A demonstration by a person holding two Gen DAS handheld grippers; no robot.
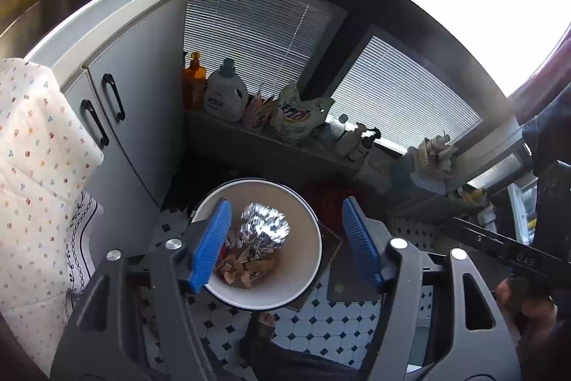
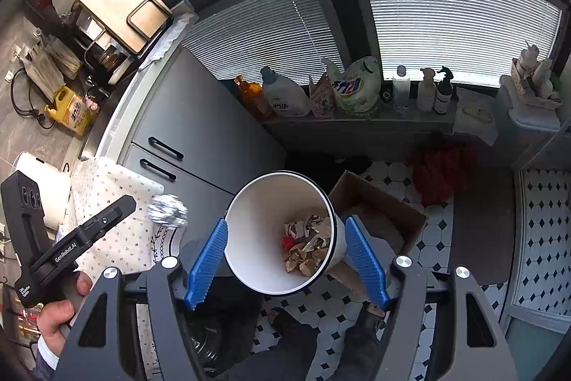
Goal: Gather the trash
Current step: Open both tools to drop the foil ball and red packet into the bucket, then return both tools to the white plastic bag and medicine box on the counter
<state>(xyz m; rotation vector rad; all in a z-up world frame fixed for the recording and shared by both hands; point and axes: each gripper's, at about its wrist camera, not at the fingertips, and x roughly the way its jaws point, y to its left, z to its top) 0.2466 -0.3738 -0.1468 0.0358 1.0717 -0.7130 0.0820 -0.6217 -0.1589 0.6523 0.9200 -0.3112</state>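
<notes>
Left wrist view looks down on a checkered tile floor [image 1: 321, 327] with a grey cabinet [image 1: 142, 95] on the left and a low sill [image 1: 271, 138] running along the far side under slatted blinds. A flowered cloth [image 1: 35, 166] hangs at the far left. A white bin [image 1: 307, 274] stands on the floor near the cabinet corner, part way onto a cardboard box [image 1: 332, 245] at its right. Inside the bin lie crumpled paper scraps [image 1: 246, 270], and a crumpled foil ball [image 1: 264, 224] shows above them, within the bin's rim as seen here. On the sill stand a white detergent jug [image 1: 226, 95], an orange bottle [image 1: 194, 81] left of it, and a soft refill pouch [image 1: 299, 116] to the right.

The left gripper [image 1: 285, 245] hangs over the bin with its blue fingers [image 1: 210, 245] wide apart and nothing between them.

From the right wrist view, the bin [image 2: 249, 231] appears tilted by the lens, the scraps [image 2: 307, 249] at its bottom, the box [image 2: 385, 209] just right of it. The right gripper [image 2: 285, 259] also has its fingers [image 2: 364, 259] spread wide, empty, framing the bin. At left the other gripper's black body [image 2: 89, 234] is held in a hand [image 2: 57, 313], and the foil ball [image 2: 167, 211] shows blurred just beyond its tip, in front of the cloth [image 2: 117, 202]; whether anything touches it I cannot tell.
</notes>
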